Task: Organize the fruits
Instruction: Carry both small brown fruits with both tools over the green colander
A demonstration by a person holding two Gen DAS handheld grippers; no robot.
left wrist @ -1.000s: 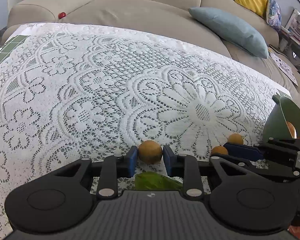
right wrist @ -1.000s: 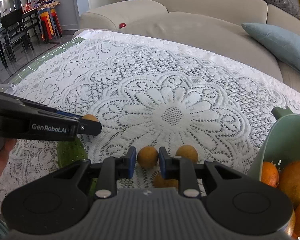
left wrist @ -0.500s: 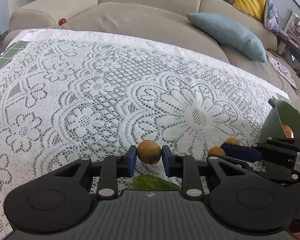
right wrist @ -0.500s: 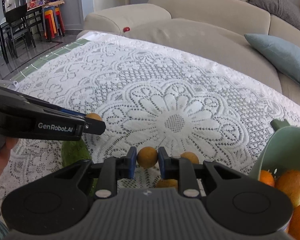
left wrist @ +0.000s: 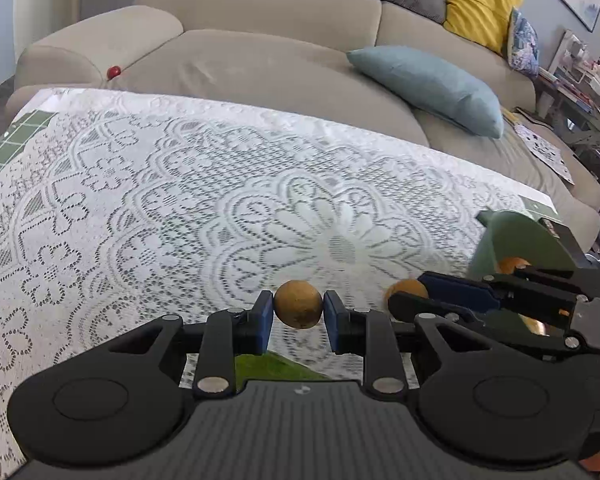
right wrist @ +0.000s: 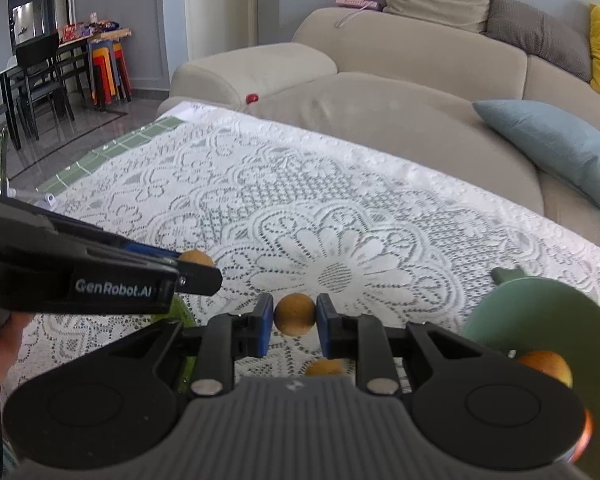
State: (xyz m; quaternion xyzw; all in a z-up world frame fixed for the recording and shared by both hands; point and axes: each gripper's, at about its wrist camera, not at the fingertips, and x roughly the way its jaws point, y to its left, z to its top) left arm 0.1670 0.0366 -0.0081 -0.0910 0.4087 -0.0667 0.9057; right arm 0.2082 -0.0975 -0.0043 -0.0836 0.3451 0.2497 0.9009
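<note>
The left gripper (left wrist: 299, 316) is squeezing a small round brown fruit (left wrist: 299, 310) between its blue pads (left wrist: 265, 320), and the fruit is looking lifted off the lace tablecloth (left wrist: 180, 208). The right gripper (right wrist: 295, 320) is doing the same with another brown fruit (right wrist: 295, 314), pinched tight with both pads touching it. Just below that fruit, a third brown fruit (right wrist: 324, 368) is lying on the cloth, partly hiding behind the gripper body. A green leafy thing (left wrist: 276, 366) is peeking out under the left gripper. Just right of the right gripper, a green bowl (right wrist: 540, 312) is sitting with orange fruit (right wrist: 546, 364) inside it, and its rim is facing the grippers. Past the grippers, the tablecloth is stretching wide and flat all the way to its far edge. Beyond that edge, a beige sofa (left wrist: 260, 60) is standing with a blue pillow (left wrist: 428, 84) and a small red ball (left wrist: 114, 71) on it.
</note>
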